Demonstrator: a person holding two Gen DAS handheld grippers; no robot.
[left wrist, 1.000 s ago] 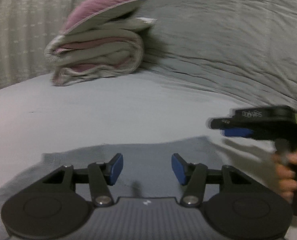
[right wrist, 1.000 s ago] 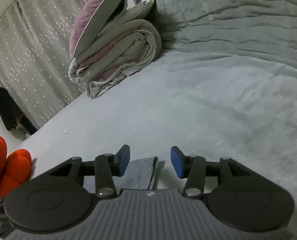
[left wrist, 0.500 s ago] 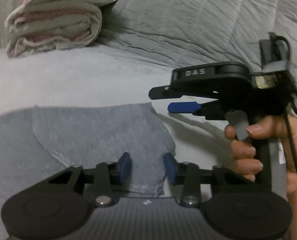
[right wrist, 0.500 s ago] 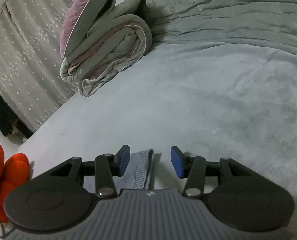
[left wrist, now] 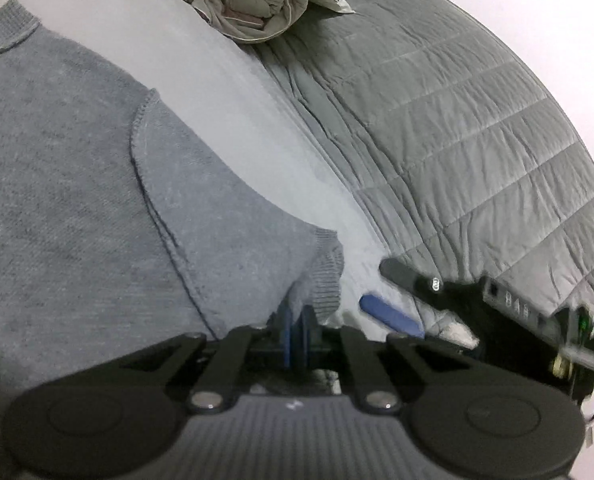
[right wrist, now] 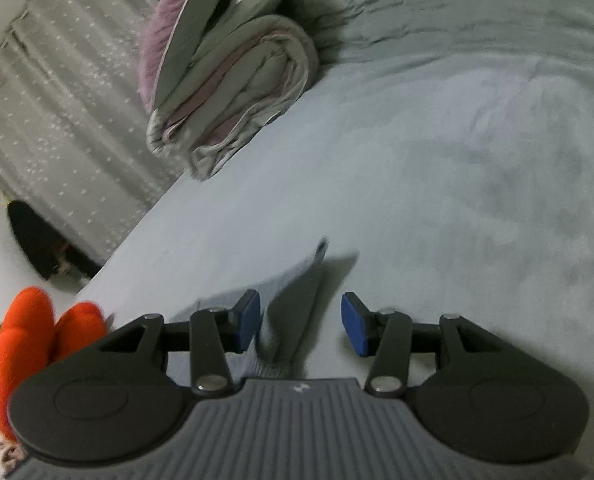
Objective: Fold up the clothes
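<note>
Pinching the cuff [left wrist: 325,276] of the grey sweater [left wrist: 77,184], the left gripper [left wrist: 295,334] has just closed; the right gripper [right wrist: 301,322] gapes around a fold, pads clear.

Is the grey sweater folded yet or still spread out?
Mostly spread: the grey sweater lies flat on the bed, only its sleeve cuff pinched up by the left gripper.

Left wrist view: low over the bed [left wrist: 281,128], close, rolled, facing the quilt [left wrist: 457,128].
Right wrist view: close above the bed, facing the curtain [right wrist: 57,112].
Shared: folded bedding [left wrist: 257,0], sweater [left wrist: 77,184].
</note>
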